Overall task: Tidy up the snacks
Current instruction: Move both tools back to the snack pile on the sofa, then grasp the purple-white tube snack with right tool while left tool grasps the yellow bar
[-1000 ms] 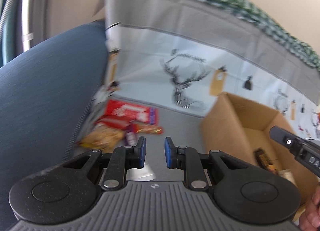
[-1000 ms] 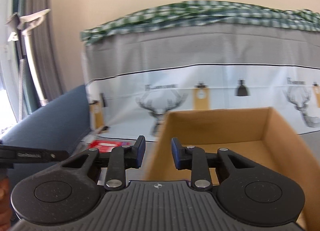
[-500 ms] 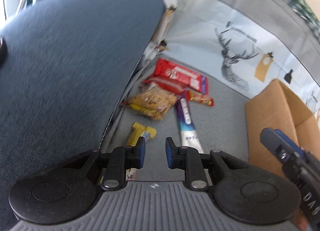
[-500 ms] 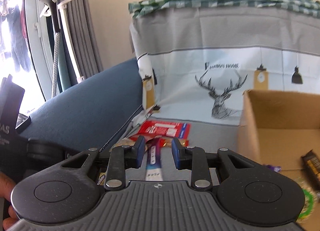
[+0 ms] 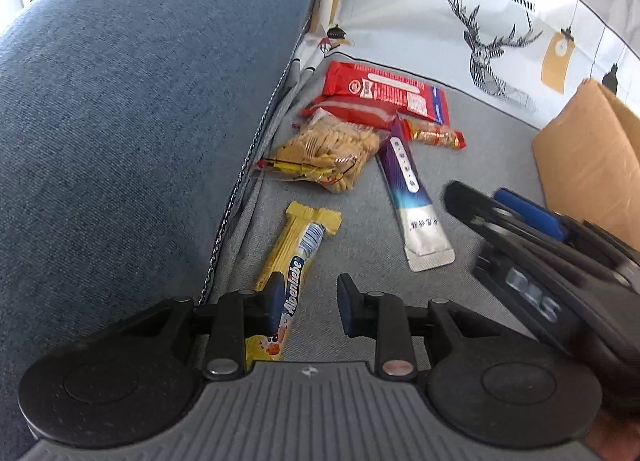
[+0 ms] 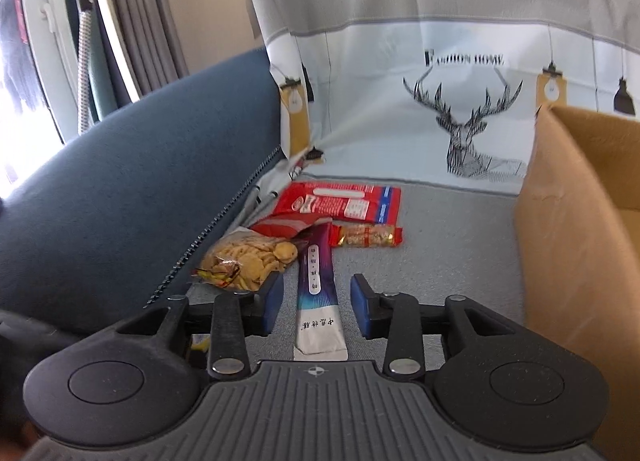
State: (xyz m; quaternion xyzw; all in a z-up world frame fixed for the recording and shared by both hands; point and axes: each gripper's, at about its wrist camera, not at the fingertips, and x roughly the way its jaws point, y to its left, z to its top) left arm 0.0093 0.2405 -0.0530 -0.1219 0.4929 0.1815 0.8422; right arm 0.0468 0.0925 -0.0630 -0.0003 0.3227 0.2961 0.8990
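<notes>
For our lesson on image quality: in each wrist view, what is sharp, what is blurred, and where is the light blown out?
Left wrist view: the yellow candy stick is sharp and its label readable, while the right tool is smeared by motion blur, and straight edges bow near the frame edge. Right wrist view: the purple sachet is crisp; the window at far left is overexposed white.

Blue sofa cushion [image 5: 140, 109]; deer-print cloth [image 6: 460, 101] behind; grey curtain [image 6: 140, 13].
</notes>
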